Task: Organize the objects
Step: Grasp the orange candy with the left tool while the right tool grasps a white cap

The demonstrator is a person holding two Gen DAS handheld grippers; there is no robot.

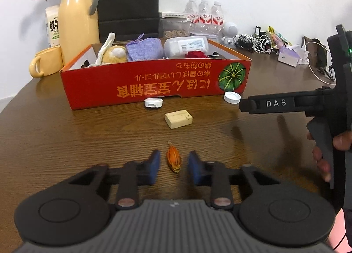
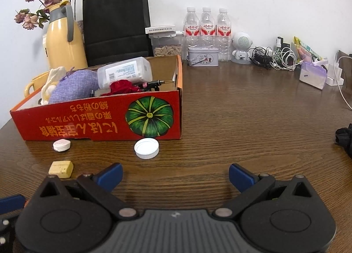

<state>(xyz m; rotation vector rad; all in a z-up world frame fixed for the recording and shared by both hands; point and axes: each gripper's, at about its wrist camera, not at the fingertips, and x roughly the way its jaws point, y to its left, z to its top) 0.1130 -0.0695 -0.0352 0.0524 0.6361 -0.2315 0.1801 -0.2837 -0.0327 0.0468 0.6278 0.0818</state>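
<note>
Ridged, spindle-shaped orange pod [image 1: 173, 158] was seen on the wood-grain table [image 1: 66, 143], toward its near edge, between the left gripper's [image 1: 173, 154] parted blue pads, untouched. Right gripper [image 2: 175, 168] was held wide, empty. Beyond the pod lay a soap block [image 1: 178, 118], round caps [image 1: 232, 97] and a red cardboard box [image 1: 154, 85].

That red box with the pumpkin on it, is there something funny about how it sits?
Yes. The red box stands upside down as seen here: its orange lettering and the pumpkin picture read inverted. Otherwise it looks whole, open at the top and filled with things. Two white caps lie loose on the table before it.
</note>
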